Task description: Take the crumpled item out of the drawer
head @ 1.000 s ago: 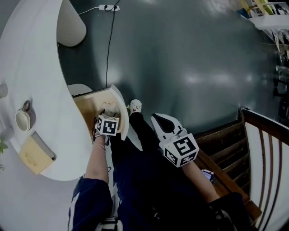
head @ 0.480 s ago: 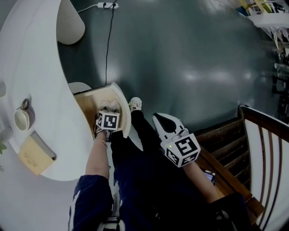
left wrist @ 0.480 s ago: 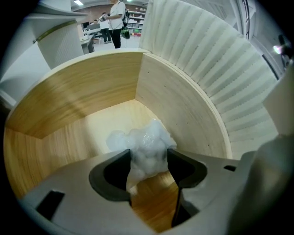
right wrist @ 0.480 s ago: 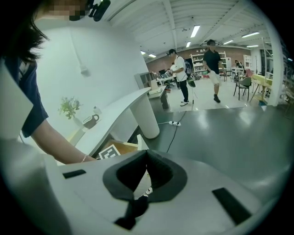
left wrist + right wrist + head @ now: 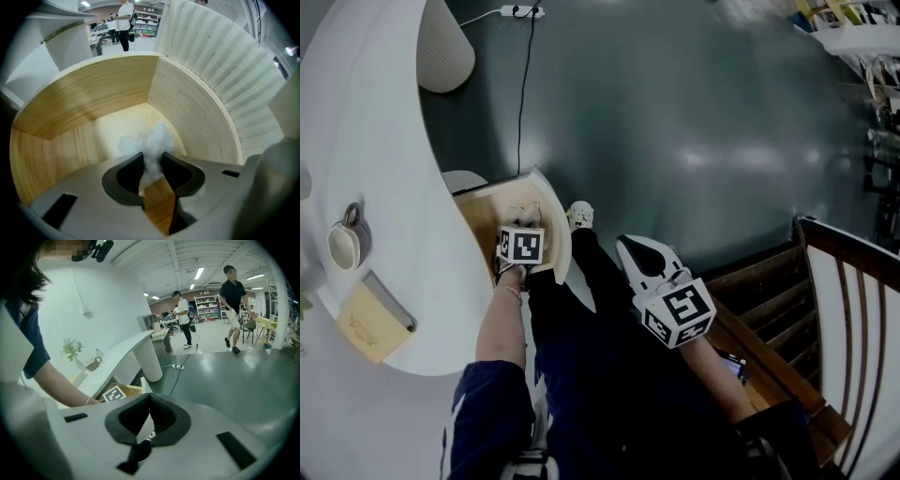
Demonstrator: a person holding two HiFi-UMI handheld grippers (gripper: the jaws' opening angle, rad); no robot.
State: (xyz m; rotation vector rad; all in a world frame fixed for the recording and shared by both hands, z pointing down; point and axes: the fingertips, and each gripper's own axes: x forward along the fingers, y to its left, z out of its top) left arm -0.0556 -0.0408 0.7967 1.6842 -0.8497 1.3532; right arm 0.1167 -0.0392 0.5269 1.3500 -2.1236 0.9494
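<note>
Right gripper: grey body, black jaws closed tip to tip. Beyond: curved white counter bearing pale mug and small green plant; open light wooden drawer; bare forearm; glossy dark grey floor.

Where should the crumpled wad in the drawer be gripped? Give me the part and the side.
Grip the wad by its raised middle ridge, coming straight down from above: it stands up off the floor of the drawer, whose walls block any side approach. The left tool, its jaws just closing, now pinches that ridge between its tips.
</note>
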